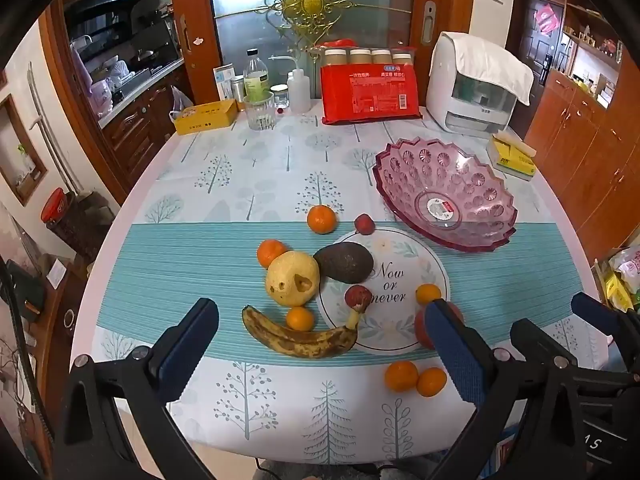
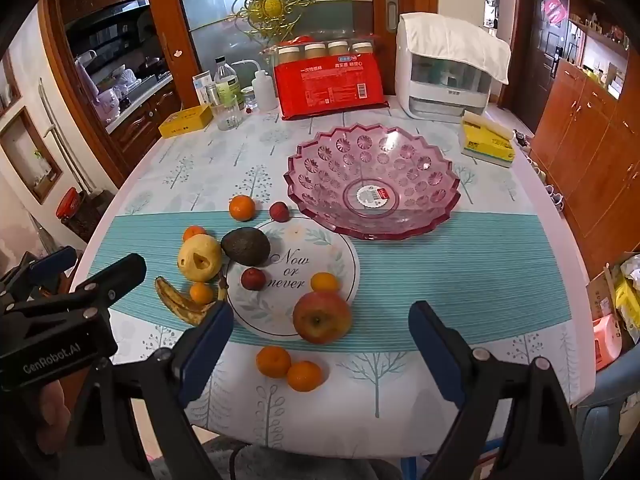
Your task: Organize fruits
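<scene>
Across our bench (image 2: 460, 264) we count seven oranges (image 2: 241, 207), three small red fruits (image 2: 253, 278), one apple (image 2: 322, 317), one pear (image 2: 199, 258), one avocado (image 2: 245, 245) and one banana (image 2: 180, 304), all at lower left of one pink bowl (image 2: 372, 184). Our left gripper (image 1: 320, 344) and right gripper (image 2: 320, 340) hover with fingers wide, holding nothing.

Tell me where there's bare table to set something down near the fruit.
Free: the teal stripe right of the apple, below the pink bowl, and the tree-print cloth between the bowl and the yellow box. Crowded: around the banana, pear and avocado.
</scene>
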A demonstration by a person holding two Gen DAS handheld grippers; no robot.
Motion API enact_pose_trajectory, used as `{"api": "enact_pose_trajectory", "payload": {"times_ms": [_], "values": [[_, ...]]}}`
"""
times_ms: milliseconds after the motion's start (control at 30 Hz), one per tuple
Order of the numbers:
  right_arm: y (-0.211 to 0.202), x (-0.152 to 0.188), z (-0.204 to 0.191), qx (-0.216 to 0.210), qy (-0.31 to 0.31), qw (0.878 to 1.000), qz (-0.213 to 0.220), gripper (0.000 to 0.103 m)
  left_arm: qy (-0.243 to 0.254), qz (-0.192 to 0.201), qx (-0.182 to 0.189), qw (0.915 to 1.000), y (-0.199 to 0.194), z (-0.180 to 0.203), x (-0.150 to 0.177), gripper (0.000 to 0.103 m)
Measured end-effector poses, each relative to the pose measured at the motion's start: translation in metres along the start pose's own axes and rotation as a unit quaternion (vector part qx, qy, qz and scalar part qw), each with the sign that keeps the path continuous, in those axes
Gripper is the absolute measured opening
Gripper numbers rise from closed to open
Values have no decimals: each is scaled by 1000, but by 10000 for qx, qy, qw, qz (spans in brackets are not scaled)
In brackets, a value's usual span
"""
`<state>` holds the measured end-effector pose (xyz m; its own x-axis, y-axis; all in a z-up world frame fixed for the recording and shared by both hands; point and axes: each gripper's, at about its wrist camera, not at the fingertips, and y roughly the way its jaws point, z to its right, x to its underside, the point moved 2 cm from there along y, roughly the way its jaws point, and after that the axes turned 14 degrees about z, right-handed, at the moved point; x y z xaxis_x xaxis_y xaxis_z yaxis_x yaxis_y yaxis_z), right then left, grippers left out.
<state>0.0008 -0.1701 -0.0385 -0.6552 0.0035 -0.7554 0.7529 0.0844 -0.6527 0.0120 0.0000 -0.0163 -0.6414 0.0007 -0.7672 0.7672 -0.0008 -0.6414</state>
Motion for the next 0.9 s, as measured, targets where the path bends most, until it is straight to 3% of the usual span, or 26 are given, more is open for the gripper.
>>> {"api": "enact_pose_trajectory", "payload": {"times_ms": [900], "values": [[1, -2, 1, 33, -39, 10000, -17, 90, 15, -111, 46, 9999, 3, -2, 3, 102]]}}
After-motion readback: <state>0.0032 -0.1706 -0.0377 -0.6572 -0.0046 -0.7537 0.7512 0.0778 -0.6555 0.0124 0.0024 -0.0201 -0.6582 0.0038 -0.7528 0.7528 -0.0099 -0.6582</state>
